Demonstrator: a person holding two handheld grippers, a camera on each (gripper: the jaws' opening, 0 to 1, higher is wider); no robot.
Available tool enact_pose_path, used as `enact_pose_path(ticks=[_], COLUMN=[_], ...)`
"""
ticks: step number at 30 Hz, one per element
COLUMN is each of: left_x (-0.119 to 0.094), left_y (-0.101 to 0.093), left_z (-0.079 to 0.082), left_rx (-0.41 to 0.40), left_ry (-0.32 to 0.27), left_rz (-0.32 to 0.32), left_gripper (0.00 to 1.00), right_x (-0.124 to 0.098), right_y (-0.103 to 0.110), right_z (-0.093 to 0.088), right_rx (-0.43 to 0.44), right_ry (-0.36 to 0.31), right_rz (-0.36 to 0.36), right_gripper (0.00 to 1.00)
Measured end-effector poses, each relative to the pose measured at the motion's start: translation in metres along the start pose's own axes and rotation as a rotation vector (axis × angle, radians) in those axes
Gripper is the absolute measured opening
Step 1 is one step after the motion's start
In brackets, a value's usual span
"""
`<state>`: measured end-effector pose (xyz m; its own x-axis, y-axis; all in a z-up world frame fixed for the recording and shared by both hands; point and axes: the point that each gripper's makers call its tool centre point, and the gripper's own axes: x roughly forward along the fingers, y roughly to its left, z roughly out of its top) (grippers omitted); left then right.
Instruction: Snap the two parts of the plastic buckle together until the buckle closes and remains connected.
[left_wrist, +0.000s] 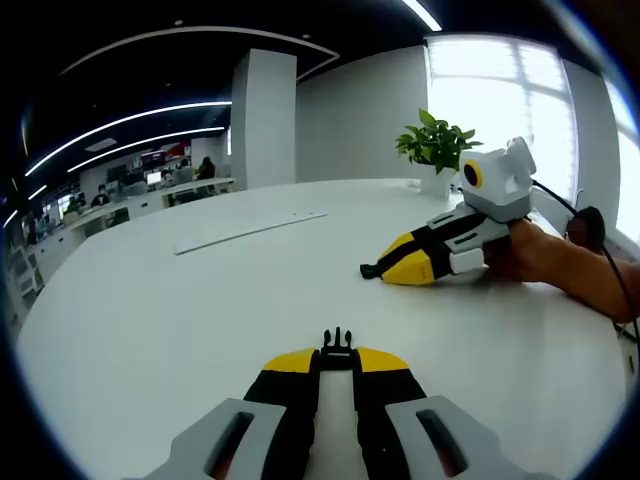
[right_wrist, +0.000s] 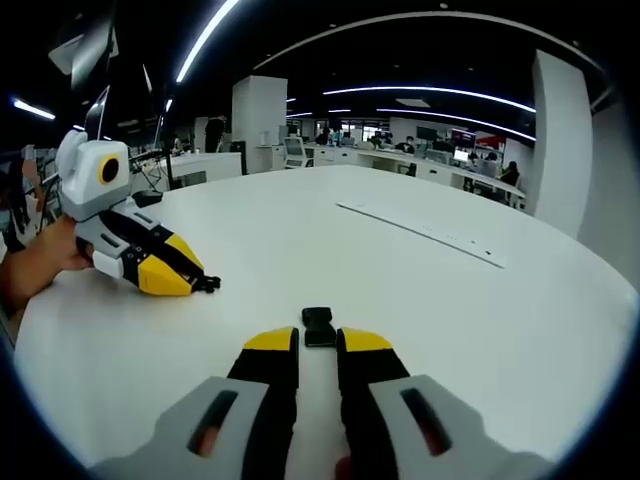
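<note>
Resting on the round white table (left_wrist: 150, 330), the left gripper (left_wrist: 337, 362) pinches the black pronged plastic buckle half (left_wrist: 337, 347); the right gripper (right_wrist: 318, 338) nips the black socket half (right_wrist: 318, 326); halves well apart; next, I judge, align and press together.

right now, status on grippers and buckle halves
Left gripper shut on pronged buckle half. Right gripper shut on socket half. Halves apart, unjoined. White table between.
</note>
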<state>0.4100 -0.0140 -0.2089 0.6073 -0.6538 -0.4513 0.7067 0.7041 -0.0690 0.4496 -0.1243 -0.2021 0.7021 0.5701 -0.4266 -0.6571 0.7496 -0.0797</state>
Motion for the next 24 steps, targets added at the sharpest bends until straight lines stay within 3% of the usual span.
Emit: enact_pose_path(ticks=[24], left_x=[-0.0002], left_y=[-0.0007], left_z=[-0.0001], left_rx=[0.007], left_ry=[-0.004], left_rz=[0.002], left_gripper=[0.13], right_x=[-0.0033], right_y=[-0.0018], right_z=[-0.0010], right_rx=[0.003], right_ry=[-0.005], right_rz=[-0.014], right_gripper=[0.13])
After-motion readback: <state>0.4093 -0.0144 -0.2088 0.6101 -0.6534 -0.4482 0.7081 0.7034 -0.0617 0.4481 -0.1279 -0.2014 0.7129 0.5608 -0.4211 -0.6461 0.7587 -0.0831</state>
